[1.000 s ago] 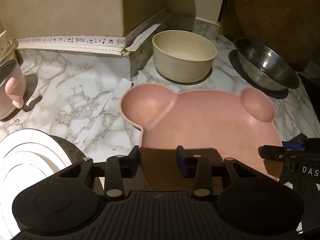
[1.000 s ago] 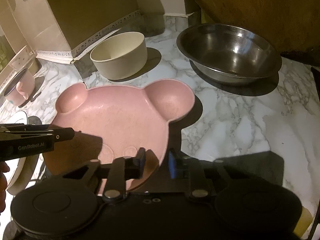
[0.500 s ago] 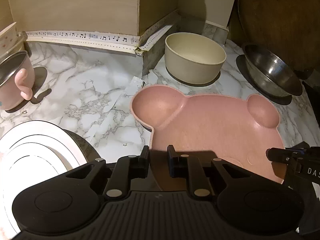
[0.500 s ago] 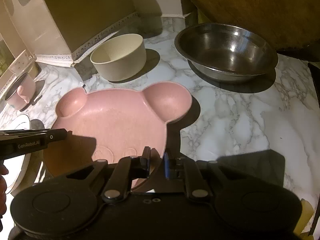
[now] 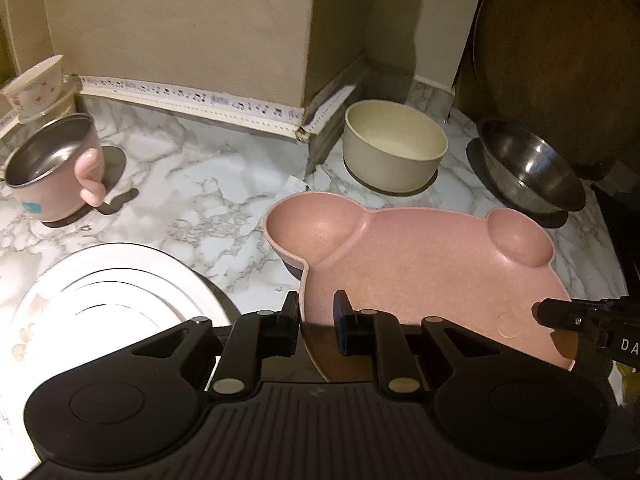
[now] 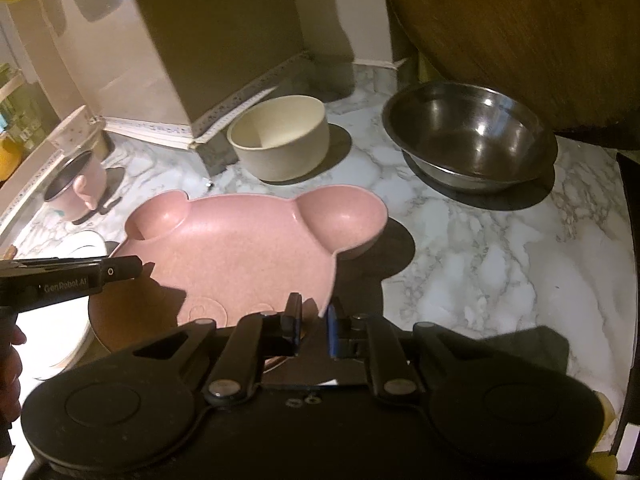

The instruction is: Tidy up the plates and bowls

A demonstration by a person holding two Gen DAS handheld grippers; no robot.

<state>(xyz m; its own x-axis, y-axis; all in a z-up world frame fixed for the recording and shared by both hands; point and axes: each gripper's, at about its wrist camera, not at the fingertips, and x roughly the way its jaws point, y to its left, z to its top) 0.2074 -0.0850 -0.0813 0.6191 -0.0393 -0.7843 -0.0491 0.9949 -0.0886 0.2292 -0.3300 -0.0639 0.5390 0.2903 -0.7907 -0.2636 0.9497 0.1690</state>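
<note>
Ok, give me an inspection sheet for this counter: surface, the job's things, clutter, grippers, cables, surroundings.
Surface: marble-look counter, dry where visible.
Job's things: pink bear-shaped plate tilted, its eared end clear of the counter with a shadow beneath; cream bowl and steel bowl upright behind it; white plate at the left.
Clutter: pink steel-lined cup; floral cup at the wall; torn paper scrap.
Grippers: left gripper and right gripper each have jaws closed on the bear plate's near rim, at opposite sides.
Cables: nothing seen.
Surroundings: beige wall corner with music-note trim tape, peeling at the corner; round wooden board leaning behind the steel bowl.
</note>
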